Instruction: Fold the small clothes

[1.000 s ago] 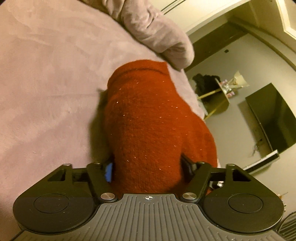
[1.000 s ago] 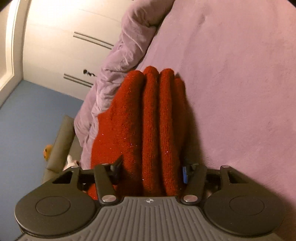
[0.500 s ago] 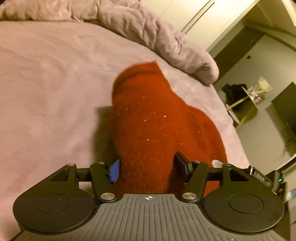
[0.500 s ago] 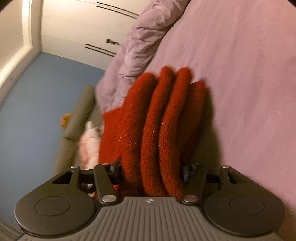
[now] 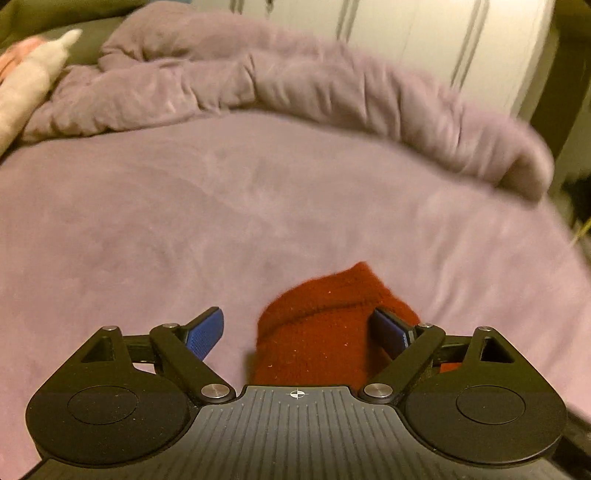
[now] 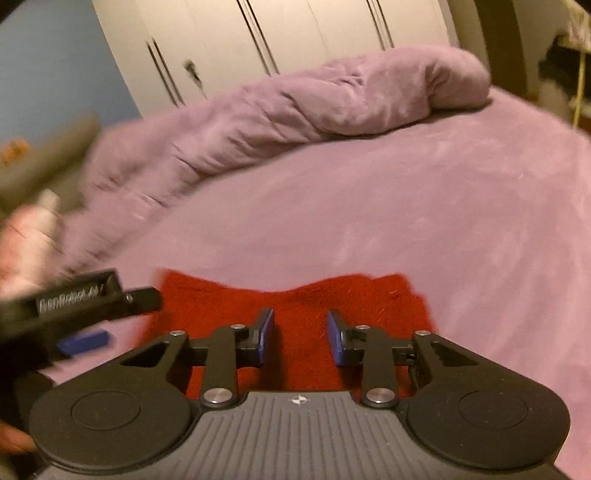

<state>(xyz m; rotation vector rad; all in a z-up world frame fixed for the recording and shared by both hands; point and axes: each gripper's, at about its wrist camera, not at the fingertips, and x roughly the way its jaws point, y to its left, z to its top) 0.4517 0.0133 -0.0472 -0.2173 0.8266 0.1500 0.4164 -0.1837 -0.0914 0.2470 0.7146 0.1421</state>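
Red knitted garment (image 6: 295, 306), folded and lying flat on the mauve bedspread (image 6: 406, 203); it fills the lower centre of the right wrist view and shows as a rounded hump (image 5: 325, 325) at the lower centre of the left wrist view. Progress, judged from how the cloth lies: the folding of this piece appears complete, since it rests as a compact stack with a tidy far edge and neither tool grips it. What seems left is to draw both tools clear and, if other small clothes wait outside these views, to fold them; none is visible here.

Left gripper (image 5: 299, 332): jaws have just been opening and now stand wide. The left blue pad (image 5: 205, 336) is over bare bedspread, apart from the knit; the right blue pad (image 5: 388, 332) overlaps the garment's edge, and contact cannot be told. Nothing is pinched.

Right gripper (image 6: 301, 336): jaws have just been closing and stand narrow, with a clear gap between the pads (image 6: 266, 332). The garment lies beyond and below them; nothing is held.

Background: a rumpled duvet (image 6: 314, 110) along the upper frame, wardrobe doors (image 6: 295, 33) behind.
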